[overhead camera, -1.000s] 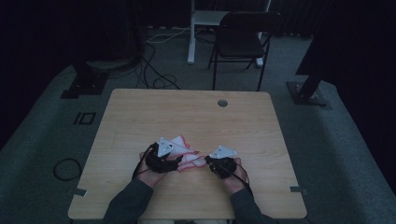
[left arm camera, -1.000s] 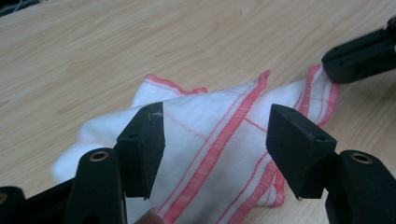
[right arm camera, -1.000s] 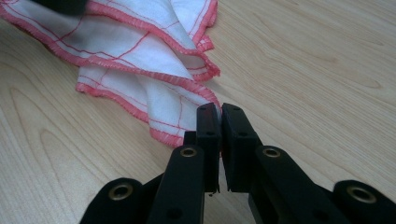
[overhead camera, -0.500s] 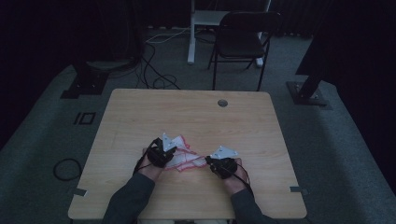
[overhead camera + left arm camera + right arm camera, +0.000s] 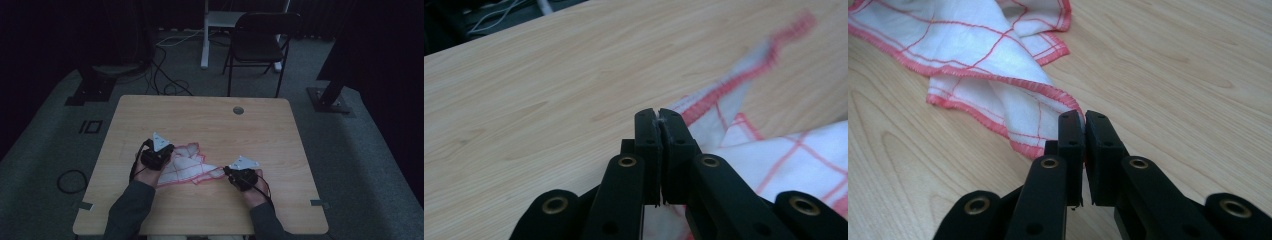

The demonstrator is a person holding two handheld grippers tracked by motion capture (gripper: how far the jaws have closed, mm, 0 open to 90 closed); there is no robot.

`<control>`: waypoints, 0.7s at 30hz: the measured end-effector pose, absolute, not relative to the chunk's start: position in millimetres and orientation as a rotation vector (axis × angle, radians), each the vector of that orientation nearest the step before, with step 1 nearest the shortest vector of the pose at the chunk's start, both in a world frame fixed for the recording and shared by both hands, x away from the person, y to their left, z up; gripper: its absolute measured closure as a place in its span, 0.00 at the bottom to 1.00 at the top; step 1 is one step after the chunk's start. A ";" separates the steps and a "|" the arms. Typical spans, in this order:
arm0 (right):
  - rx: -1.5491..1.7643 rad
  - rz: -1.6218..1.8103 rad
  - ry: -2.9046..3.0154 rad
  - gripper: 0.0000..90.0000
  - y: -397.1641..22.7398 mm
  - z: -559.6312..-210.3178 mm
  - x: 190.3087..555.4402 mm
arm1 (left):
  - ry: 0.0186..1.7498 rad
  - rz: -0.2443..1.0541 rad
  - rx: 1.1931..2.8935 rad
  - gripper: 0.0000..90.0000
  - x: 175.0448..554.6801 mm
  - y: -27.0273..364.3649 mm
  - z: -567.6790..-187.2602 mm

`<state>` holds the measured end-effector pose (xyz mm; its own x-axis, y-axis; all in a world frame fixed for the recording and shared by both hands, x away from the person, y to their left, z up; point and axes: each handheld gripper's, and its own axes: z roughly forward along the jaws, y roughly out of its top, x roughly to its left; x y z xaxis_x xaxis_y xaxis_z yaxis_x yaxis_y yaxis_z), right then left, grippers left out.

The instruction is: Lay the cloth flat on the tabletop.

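Pinching a white red-checked cloth [image 5: 186, 166] at lower centre of the wooden table [image 5: 210, 125], the left gripper [image 5: 659, 116], jaws just closed, and right gripper [image 5: 1084, 120] clamp opposite corners.

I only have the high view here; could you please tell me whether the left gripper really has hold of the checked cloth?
Observer: Yes. In the left gripper view, the left gripper has its jaws shut, with a sliver of the white, red-checked cloth pinched at their tips.
Operator: Thank you. And the right gripper?
Observer: In the right gripper view, the right gripper is shut too, on a red-hemmed corner of the cloth that runs in between its jaw tips.
Operator: Does the cloth lie flat near that corner?
Observer: No, it is folded over itself there, resting on the wooden table.
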<state>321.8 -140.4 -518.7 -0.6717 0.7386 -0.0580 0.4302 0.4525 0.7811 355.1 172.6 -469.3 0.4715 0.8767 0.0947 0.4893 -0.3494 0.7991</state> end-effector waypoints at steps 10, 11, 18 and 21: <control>1.005 1.065 2.287 0.96 -158.3 -514.6 320.4 | 1.249 0.676 1.968 0.98 358.0 202.8 -482.7; 1.012 1.065 2.286 0.96 -160.1 -514.3 319.9 | 1.262 0.673 1.971 0.98 358.4 205.7 -485.0; 1.032 1.069 2.265 0.96 -171.5 -512.0 317.0 | 1.356 0.634 1.973 0.99 362.1 223.4 -506.8; 1.024 1.075 2.265 0.96 -175.3 -511.5 315.1 | 1.391 0.609 1.976 0.99 363.1 228.8 -514.9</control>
